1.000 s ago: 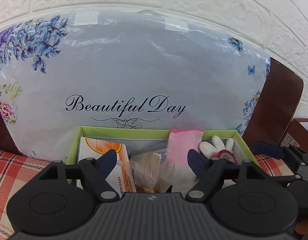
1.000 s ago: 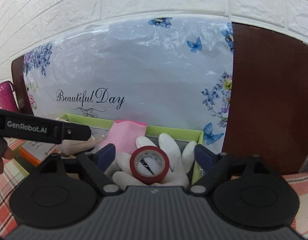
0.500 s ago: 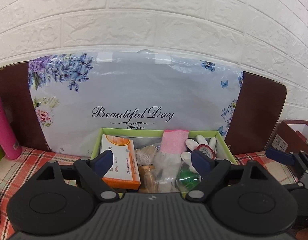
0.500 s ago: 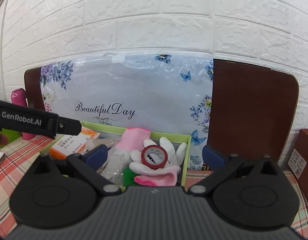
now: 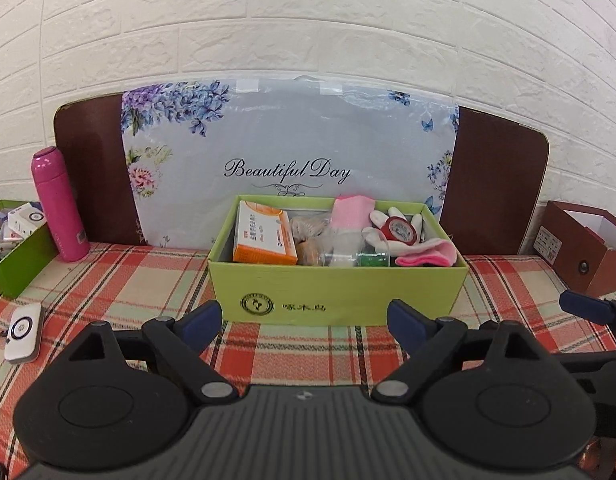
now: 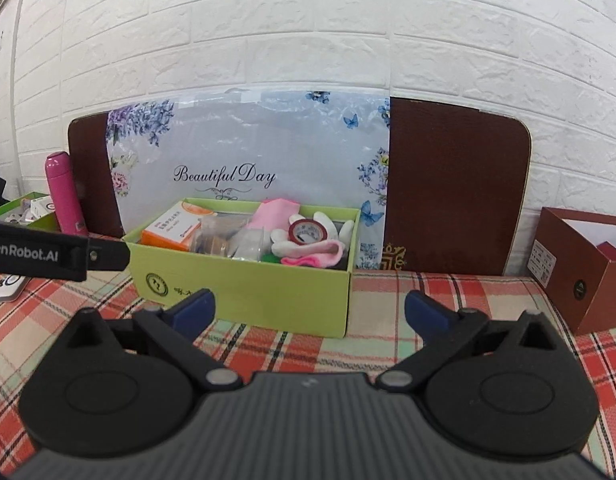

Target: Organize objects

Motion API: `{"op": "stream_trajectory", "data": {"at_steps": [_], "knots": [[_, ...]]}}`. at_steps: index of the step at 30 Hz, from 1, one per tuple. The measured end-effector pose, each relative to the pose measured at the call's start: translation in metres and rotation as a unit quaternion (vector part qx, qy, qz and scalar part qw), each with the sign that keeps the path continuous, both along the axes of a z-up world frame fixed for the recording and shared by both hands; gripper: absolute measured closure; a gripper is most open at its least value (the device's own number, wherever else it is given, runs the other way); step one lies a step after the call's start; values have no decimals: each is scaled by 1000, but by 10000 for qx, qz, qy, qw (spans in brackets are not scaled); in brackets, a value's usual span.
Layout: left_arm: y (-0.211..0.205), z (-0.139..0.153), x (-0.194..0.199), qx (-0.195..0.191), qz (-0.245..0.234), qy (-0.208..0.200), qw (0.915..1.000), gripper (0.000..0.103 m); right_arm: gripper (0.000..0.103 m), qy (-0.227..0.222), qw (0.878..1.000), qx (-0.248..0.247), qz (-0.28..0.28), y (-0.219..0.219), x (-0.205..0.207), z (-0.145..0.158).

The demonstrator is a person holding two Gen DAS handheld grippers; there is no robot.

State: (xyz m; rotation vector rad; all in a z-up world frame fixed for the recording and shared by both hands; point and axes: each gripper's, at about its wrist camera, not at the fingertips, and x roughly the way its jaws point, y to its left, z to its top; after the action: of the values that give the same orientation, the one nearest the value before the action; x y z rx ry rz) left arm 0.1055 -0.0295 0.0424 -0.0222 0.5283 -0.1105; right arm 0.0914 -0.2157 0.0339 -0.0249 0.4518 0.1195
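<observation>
- green cardboard box (image 5: pixel 335 288) on the plaid tablecloth (image 5: pixel 120 280), against the floral "beautiful day" bag (image 5: pixel 292 140); packed already: orange carton (image 5: pixel 264 236) at left, clear jar with green contents (image 5: pixel 353 254) in the middle, white glove with pink cuff (image 5: pixel 423 250) at right, red tape roll (image 5: pixel 399 230) resting on the glove.
- looks like a pause between items; contents seem settled, nothing between either set of jaws.
- left gripper (image 5: pixel 304 318): short of the box front, above the cloth, tilted gently down; jaws opening, nearly at full spread, empty.
- right gripper (image 6: pixel 309 308): same posture, facing the box's near right corner; jaws spread wide, empty. left gripper's dark finger visible at the left edge of the right view.
- probable next step: pick another loose item. candidates: white device (image 5: pixel 24 332) on the cloth at far left, pink bottle (image 5: pixel 60 204), second green box (image 5: pixel 16 244), brown box (image 5: pixel 587 248) at right.
- advice: keep jaws wide on approach, come in low over the cloth, clear the box wall before reaching in, avoid knocking the tape roll off the glove.
</observation>
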Motion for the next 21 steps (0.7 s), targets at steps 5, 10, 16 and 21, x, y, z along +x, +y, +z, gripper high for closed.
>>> {"op": "stream_trajectory", "data": {"at_steps": [5, 10, 16, 21], "knots": [[6, -14, -17, 138, 185, 147, 9996, 10, 0, 157, 9999, 31, -29, 5, -17, -7], [12, -28, -27, 274, 255, 290, 9989, 10, 0, 285, 9995, 111, -1, 9, -27, -11], [16, -39, -33, 334, 260, 460, 9980, 10, 0, 367, 9992, 157, -41, 11, -40, -15], [16, -44, -43, 373, 254, 510, 9977, 10, 0, 453, 9988, 169, -65, 12, -48, -19]]}}
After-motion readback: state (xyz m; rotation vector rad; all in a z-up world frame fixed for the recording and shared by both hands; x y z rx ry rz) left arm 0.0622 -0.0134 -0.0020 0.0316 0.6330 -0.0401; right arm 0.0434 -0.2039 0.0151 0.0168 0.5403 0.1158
